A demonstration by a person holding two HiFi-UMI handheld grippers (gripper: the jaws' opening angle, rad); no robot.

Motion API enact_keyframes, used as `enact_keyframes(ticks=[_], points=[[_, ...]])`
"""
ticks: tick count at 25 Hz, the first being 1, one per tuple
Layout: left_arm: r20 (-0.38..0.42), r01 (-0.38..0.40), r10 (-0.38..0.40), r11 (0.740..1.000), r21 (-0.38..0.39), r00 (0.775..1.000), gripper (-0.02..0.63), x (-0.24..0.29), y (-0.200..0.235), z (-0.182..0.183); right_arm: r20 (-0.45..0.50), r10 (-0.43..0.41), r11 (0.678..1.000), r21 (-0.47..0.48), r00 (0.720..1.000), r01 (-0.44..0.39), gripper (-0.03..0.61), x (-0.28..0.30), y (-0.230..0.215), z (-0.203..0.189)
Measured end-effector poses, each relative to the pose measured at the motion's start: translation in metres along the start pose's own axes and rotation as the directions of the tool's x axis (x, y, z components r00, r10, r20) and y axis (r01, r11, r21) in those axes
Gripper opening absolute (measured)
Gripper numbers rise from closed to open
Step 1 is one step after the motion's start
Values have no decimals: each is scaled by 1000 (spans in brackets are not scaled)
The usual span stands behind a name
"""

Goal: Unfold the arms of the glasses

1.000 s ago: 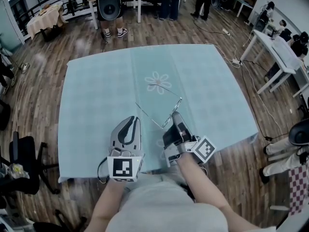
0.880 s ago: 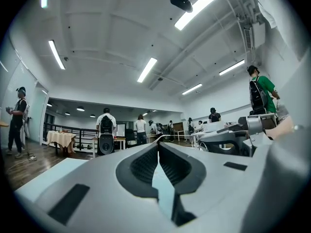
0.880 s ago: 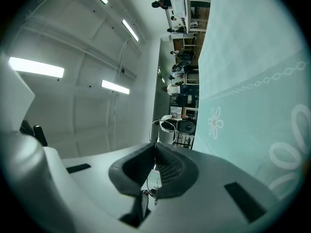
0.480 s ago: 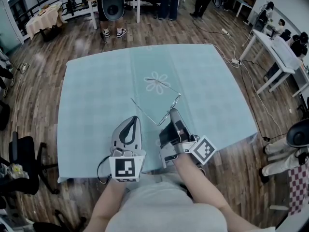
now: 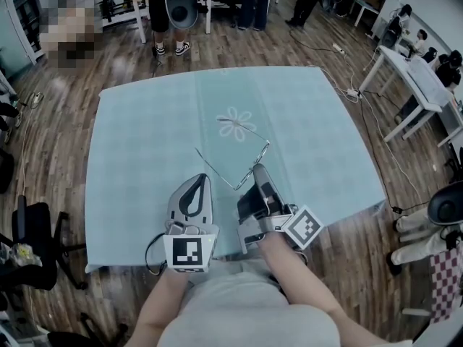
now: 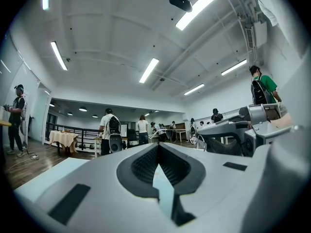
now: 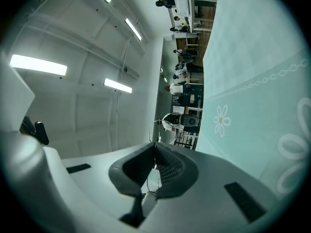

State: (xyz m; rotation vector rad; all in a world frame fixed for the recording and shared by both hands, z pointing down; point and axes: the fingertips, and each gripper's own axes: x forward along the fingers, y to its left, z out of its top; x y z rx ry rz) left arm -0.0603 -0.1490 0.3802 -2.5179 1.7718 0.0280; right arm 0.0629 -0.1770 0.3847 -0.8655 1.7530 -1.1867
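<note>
In clamped right gripper (image 5: pixel 257 168): glasses (image 5: pixel 216 169).

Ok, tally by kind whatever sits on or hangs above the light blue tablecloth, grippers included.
Glasses: 1
Grippers: 2 (left gripper, right gripper)
Total: 3

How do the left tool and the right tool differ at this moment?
The left tool is shut on nothing; the right tool is shut on the glasses. The left tool sits upright; the right tool is rolled onto its side. Both point forward over the blue tablecloth.
</note>
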Motion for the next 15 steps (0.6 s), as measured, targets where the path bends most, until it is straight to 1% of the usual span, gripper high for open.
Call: enact_keyframes(ticks=[11,15], points=[[-7,3,-3,1000,-13,1000,9,0,-1,-1,6,-11,1000,-4,1000,11,11,-4,-1,2],[11,2,-2,1000,-15,1000,9,0,0,3,9,-10,1000,0,1000,10,11,-3,0,3]])
